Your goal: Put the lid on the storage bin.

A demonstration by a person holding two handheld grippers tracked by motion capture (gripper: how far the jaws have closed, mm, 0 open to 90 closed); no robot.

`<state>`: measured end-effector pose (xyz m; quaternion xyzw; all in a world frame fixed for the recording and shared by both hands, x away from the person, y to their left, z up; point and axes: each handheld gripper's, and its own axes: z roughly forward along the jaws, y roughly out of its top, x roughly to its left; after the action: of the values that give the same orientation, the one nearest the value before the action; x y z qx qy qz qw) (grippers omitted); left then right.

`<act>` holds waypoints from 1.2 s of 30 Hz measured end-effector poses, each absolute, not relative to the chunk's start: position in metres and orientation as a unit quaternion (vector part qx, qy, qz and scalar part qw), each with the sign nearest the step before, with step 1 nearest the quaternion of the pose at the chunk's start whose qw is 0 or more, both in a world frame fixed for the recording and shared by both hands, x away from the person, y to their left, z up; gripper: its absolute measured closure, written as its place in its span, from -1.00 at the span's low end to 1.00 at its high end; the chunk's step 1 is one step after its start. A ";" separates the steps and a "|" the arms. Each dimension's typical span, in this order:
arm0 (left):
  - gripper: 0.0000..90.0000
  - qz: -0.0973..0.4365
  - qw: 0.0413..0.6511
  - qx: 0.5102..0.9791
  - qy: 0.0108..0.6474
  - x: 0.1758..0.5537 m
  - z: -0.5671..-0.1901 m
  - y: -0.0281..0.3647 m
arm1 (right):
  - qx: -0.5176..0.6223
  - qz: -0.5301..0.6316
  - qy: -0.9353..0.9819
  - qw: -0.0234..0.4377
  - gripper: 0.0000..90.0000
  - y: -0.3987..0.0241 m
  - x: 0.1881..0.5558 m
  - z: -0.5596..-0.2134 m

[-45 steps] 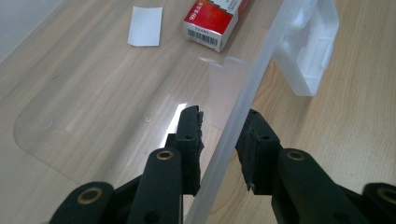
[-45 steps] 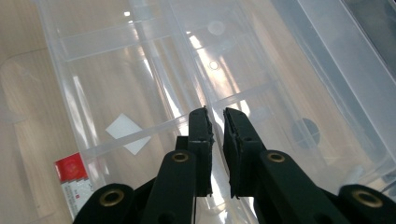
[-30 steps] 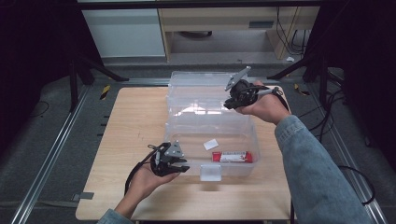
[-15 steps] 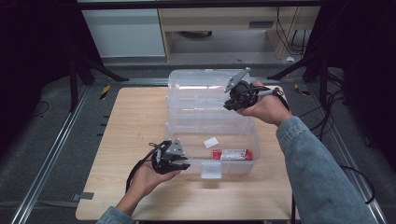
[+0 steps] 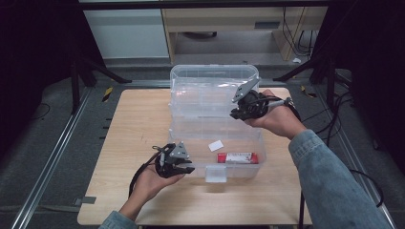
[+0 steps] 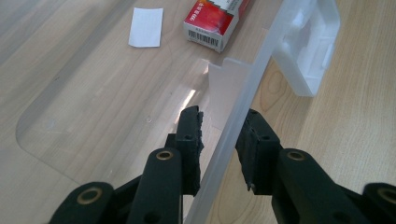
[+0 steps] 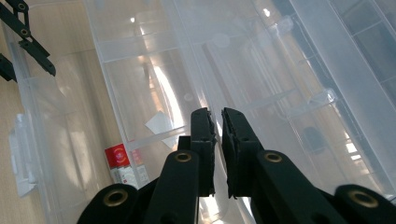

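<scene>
A clear plastic box stands open on the wooden table, its lid tilted up behind it. On the box floor lie a red carton and a white card. My left gripper is shut on the box's front wall near its left corner, one jaw inside and one outside. At the lid's right edge, my right gripper has its jaws almost together, apparently pinching the thin clear plastic of the lid.
A white latch tab juts from the box's front wall. Bare tabletop lies to the left of the box and along the near edge. Black stands and cables surround the table.
My right hand has shifted slightly toward the near side, and the lid's top edge now sits a little higher in the high view. The left hand has stayed put.
</scene>
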<state>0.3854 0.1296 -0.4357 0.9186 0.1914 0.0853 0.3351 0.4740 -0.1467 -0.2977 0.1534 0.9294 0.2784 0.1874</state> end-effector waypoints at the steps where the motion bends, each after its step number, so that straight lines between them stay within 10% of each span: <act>1: 0.57 0.085 0.336 0.918 0.192 0.386 -0.436 0.129 | 0.156 0.280 0.929 0.186 0.85 -0.146 0.475 -0.298; 36: 0.54 0.087 0.337 0.918 0.192 0.405 -0.435 0.124 | 0.168 0.293 0.923 0.184 0.85 -0.156 0.468 -0.301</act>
<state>0.4052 0.1242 -0.4351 0.9176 0.1921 0.0868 0.3369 0.4677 -0.1563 -0.3013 0.1676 0.9230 0.2933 0.1842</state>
